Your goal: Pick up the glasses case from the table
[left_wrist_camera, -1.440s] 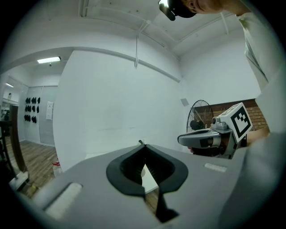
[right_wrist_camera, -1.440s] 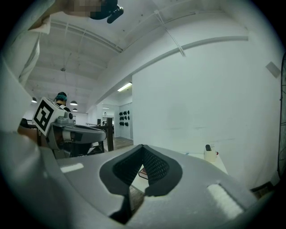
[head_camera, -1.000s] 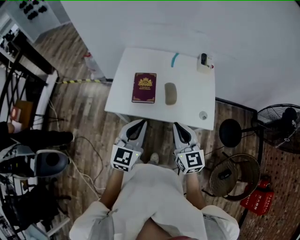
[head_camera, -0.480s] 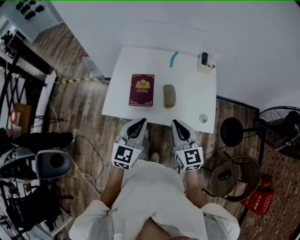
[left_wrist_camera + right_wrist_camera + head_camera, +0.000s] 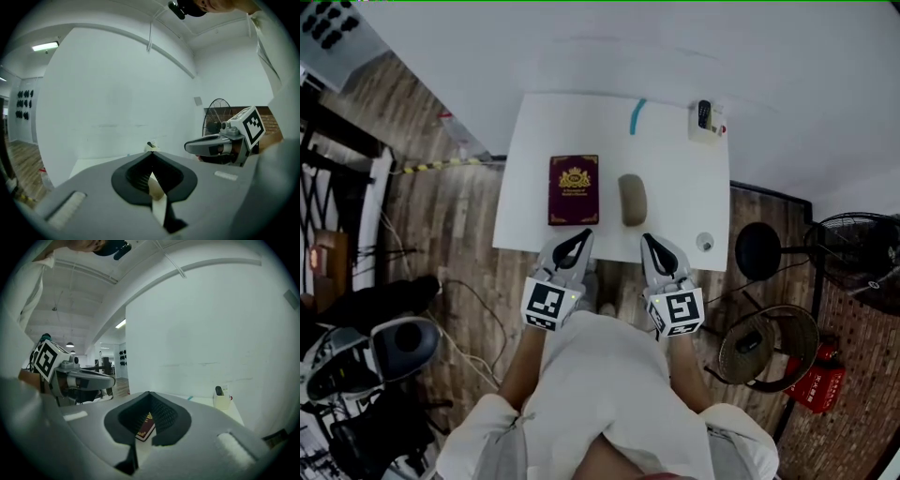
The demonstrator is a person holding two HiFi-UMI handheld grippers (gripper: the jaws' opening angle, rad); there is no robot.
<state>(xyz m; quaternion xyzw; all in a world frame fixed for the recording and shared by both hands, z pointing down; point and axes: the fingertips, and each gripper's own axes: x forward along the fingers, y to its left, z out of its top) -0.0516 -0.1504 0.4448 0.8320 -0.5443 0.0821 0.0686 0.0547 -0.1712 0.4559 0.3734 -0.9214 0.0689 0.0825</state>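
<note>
The glasses case [image 5: 633, 200], an olive-grey oval, lies on the white table [image 5: 675, 187] near its front edge. My right gripper [image 5: 648, 240] sits just short of that edge, slightly right of the case, with its jaws shut and empty. To the left, my left gripper [image 5: 579, 234] is also shut and empty, its tips at the table edge below the maroon booklet [image 5: 574, 189]. In the right gripper view the jaws [image 5: 149, 392] meet at the tip and the booklet [image 5: 145, 426] shows through the gap; the case is hidden there. The left gripper view shows closed jaws [image 5: 151, 153].
A teal pen-like stick [image 5: 637, 116] and a white holder with a remote [image 5: 706, 122] stand at the table's far side, a small round thing [image 5: 704, 243] at its front right corner. A stool [image 5: 757, 251], fan [image 5: 862, 262] and basket [image 5: 769, 347] stand to the right.
Both grippers have moved forward to the table's front edge, staying shut. The table and its objects have not moved.
</note>
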